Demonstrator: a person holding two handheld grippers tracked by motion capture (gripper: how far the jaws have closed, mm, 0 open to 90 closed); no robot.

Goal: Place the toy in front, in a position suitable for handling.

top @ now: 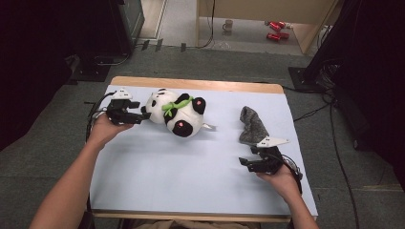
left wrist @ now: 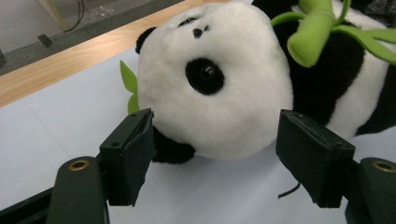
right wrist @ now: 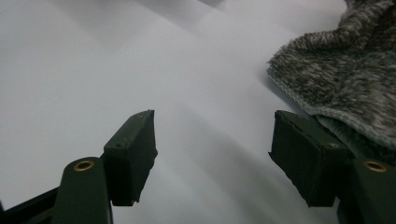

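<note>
Currently left gripper (left wrist: 215, 154) at far-left part of tabletop (top: 191, 171), jaws spread wide, panda plush (left wrist: 219, 93) head just ahead between them, pads not pressing on it. Panda lies on its side, green bamboo sprig (left wrist: 313, 37) across its chest. Right gripper (right wrist: 212, 158) low over near-right tabletop, jaws spread, nothing between them. Grey knit sock (right wrist: 341, 79) just beside right jaw, well apart from panda.
</note>
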